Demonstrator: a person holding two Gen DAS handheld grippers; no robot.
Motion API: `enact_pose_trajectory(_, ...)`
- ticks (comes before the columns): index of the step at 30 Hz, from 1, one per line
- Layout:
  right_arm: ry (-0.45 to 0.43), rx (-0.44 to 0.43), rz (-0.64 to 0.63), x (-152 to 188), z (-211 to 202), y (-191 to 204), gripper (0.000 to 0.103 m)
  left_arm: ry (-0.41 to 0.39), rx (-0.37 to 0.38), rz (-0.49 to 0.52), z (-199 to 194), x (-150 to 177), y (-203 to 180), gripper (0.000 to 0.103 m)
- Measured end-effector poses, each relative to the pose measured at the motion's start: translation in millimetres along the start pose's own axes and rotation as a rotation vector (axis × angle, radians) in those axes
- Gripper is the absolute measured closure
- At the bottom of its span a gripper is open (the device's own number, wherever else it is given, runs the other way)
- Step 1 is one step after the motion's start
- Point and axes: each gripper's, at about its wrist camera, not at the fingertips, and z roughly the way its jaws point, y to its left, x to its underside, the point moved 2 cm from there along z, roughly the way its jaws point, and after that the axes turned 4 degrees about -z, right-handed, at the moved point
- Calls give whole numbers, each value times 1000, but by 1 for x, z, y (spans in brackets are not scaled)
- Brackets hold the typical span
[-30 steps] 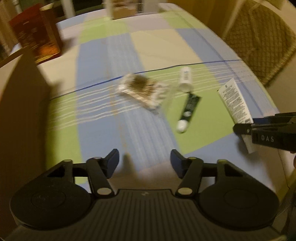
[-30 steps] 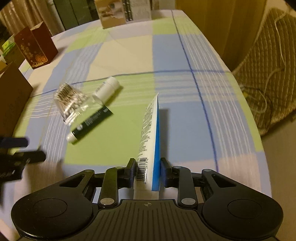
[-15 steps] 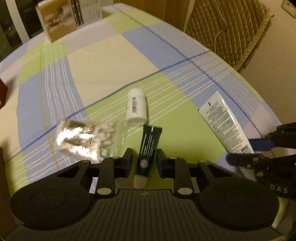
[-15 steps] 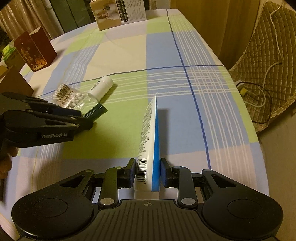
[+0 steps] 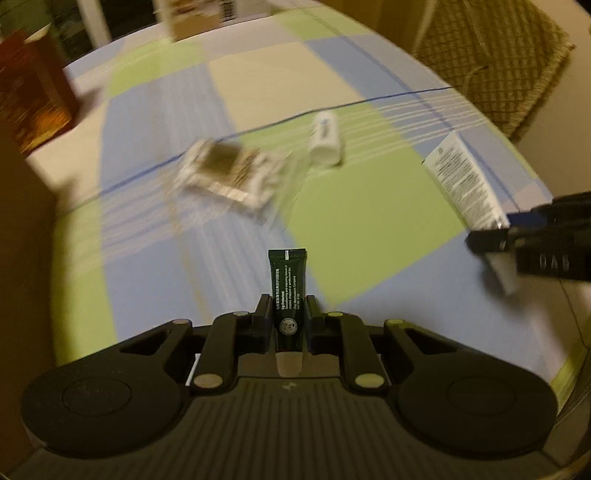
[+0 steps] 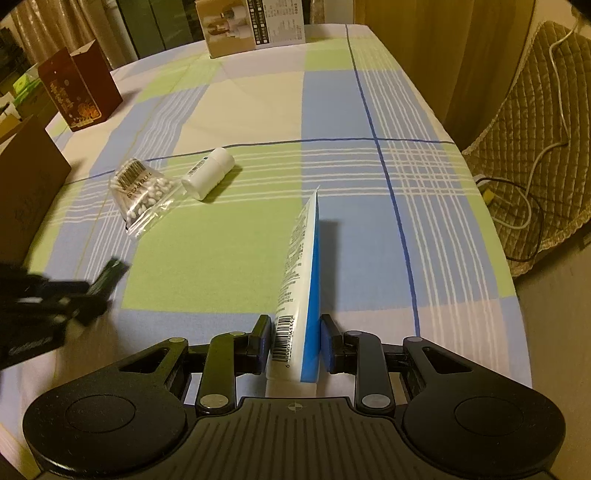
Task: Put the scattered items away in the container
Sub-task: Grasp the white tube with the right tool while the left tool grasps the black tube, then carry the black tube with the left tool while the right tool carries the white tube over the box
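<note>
My left gripper [image 5: 287, 306] is shut on a small dark green tube [image 5: 287, 284], lifted above the checked tablecloth; the same tube [image 6: 109, 275] shows blurred at the left of the right wrist view. My right gripper [image 6: 295, 328] is shut on a white and blue tube [image 6: 303, 266] that points forward, also seen from the left wrist as the white tube [image 5: 463, 181]. On the cloth lie a clear bag of cotton swabs [image 6: 142, 190] and a white bottle [image 6: 208, 173] on its side. A brown cardboard box [image 6: 26, 188] stands at the left.
A dark red carton [image 6: 79, 90] stands at the far left and a printed box [image 6: 255, 26] at the far end of the table. A quilted chair with cables [image 6: 532, 140] is off the right edge. The table edge [image 6: 513, 295] runs close on the right.
My left gripper has closed on the dark green tube and lifted it off the cloth, swinging leftward. The right gripper still holds the white and blue tube, barely moved.
</note>
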Motion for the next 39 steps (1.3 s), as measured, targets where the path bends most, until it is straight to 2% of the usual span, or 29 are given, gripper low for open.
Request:
enact_pose_trajectory(3, -7, 15, -24, 1, 0, 3, 73, -11, -7, -52, -3, 5, 6, 88)
enact_pose_trajectory(8, -22, 43, -78, 4, 1, 11, 73, -15, -17, -53, -4, 3, 1, 89)
enact_pose_trajectory(12, -15, 31, -80, 7, 0, 15, 74, -4, 19, -94, -10, 12, 3, 90)
enact_pose_trajectory(15, 0, 0, -74, 12, -4, 20, 75, 8, 69, -158, -17, 24, 8, 90)
enact_pose_trajectory(20, 19, -137, 35, 23, -15, 27, 75, 9, 105, -232, -34, 42, 18, 90)
enact_pose_trajectory(22, 19, -203, 110, 26, -23, 27, 75, -17, 116, -250, -46, 43, 23, 90)
enact_pose_trajectory(27, -22, -294, 211, 28, -50, 38, 75, -128, 136, -303, -85, 35, 42, 90)
enact_pose_trajectory(35, -47, -382, 159, -4, -75, 94, 75, -265, 123, -377, -146, 32, 77, 90)
enact_pose_trajectory(39, -63, -453, 131, -31, -82, 130, 75, -324, 60, -402, -174, 36, 101, 90)
